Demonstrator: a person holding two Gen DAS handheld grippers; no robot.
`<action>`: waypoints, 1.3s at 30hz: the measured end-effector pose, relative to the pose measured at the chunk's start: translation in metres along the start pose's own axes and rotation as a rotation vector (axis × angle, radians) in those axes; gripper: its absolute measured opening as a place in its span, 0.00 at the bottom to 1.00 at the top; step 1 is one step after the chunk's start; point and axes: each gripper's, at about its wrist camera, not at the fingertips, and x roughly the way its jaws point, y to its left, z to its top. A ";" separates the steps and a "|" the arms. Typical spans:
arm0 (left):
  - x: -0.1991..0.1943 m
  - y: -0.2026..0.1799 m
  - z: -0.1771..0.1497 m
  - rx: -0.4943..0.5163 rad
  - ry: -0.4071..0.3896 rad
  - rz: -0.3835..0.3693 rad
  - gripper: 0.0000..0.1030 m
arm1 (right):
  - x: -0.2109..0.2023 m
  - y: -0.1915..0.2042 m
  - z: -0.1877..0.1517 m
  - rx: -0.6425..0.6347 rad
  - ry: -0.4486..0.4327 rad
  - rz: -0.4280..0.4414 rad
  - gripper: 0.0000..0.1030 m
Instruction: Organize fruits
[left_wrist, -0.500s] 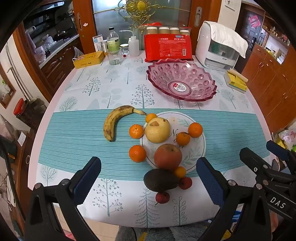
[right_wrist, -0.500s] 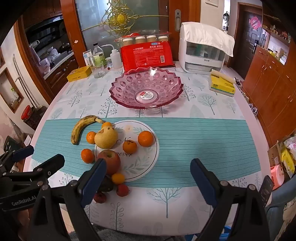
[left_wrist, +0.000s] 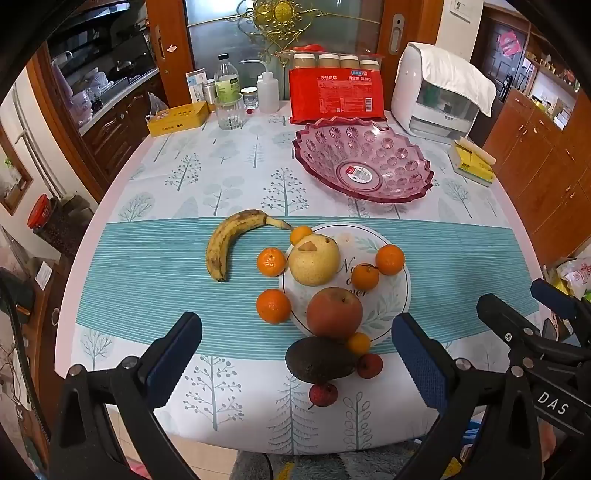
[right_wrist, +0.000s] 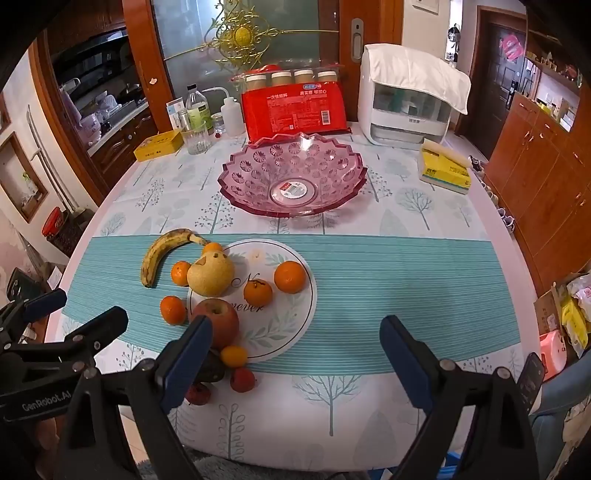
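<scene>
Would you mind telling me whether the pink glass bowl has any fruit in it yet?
Empty. The pink bowl shows only its label sticker at the bottom, and all the fruit is near the white plate.

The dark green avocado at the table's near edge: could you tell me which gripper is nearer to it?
Left. The dark green avocado sits between the open left gripper fingers; the right gripper is off to its right.

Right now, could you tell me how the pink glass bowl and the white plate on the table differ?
The pink glass bowl is deep, see-through, with a jagged rim; the white plate is flat, opaque, with a smooth round rim. The bowl holds no fruit, only a sticker at its bottom; the plate carries a pear, an apple and two oranges. The bowl sits farther back, the plate on the teal stripe. Both rest upright on the tablecloth.
</scene>
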 end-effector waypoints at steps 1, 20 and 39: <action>0.000 0.000 0.000 0.000 0.001 -0.001 0.99 | 0.001 0.000 0.000 0.002 0.001 0.000 0.90; -0.005 0.007 0.000 -0.011 -0.008 0.006 0.99 | -0.002 0.006 -0.002 -0.014 -0.006 0.011 0.90; -0.010 0.008 -0.014 -0.042 -0.007 0.013 0.99 | -0.002 0.005 -0.008 -0.038 -0.023 0.036 0.90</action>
